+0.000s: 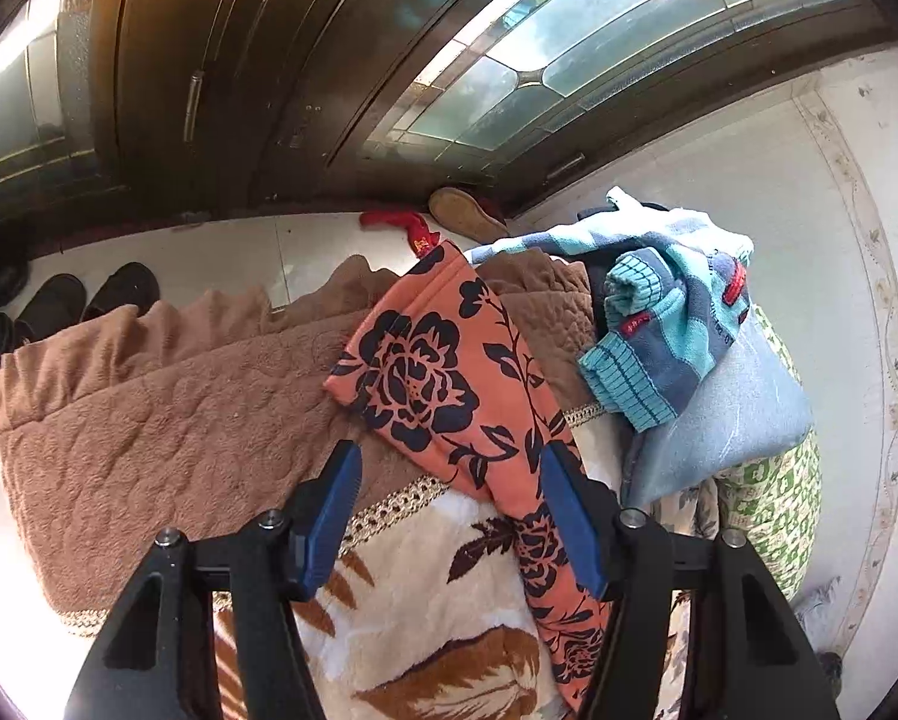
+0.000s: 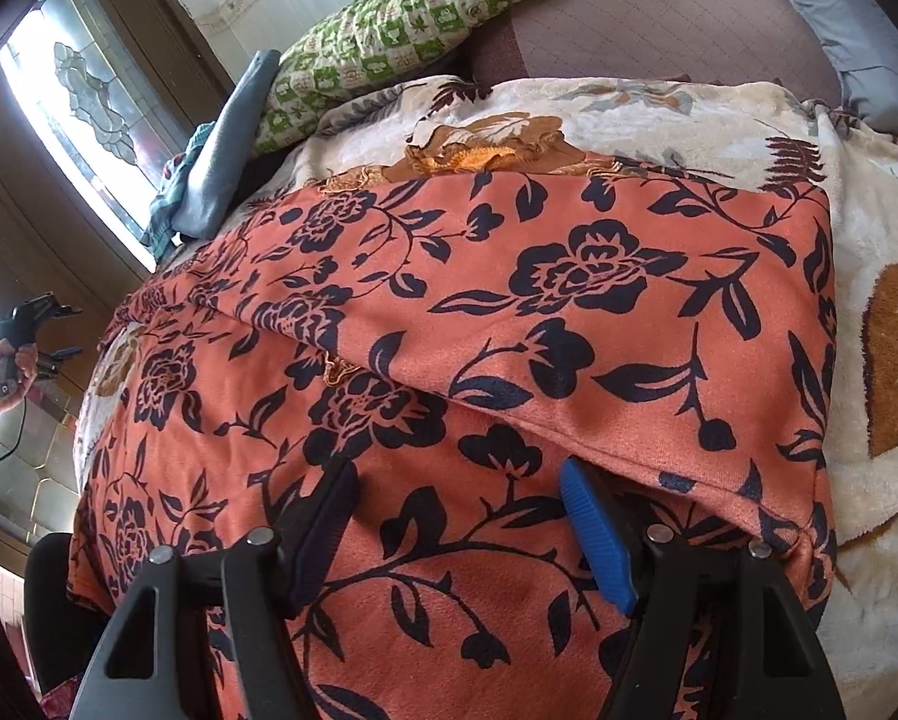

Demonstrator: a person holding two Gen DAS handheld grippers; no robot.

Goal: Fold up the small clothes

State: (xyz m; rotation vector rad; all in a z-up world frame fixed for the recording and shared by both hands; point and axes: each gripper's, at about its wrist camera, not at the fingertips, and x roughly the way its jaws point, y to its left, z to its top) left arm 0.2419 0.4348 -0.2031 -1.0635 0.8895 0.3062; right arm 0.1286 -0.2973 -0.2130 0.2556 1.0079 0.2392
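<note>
An orange garment with a dark floral print [image 2: 508, 324] lies spread on the bed, its top layer folded over. In the left wrist view one long end of it [image 1: 449, 378] stretches away over a brown quilt. My left gripper [image 1: 449, 468] is open and empty, above the garment's edge. It also shows small at the far left of the right wrist view [image 2: 59, 330], held in a hand. My right gripper [image 2: 454, 492] is open, low over the garment, with its right finger [image 2: 592, 516] at the folded edge.
A cream blanket with brown leaves [image 2: 868, 276] covers the bed. A brown quilt [image 1: 149, 414] hangs at the bed's end. A striped blue garment [image 1: 664, 324], a grey-blue cloth [image 1: 730, 420] and a green patterned pillow [image 2: 425, 6] lie alongside. Shoes [image 1: 83, 300] stand on the floor.
</note>
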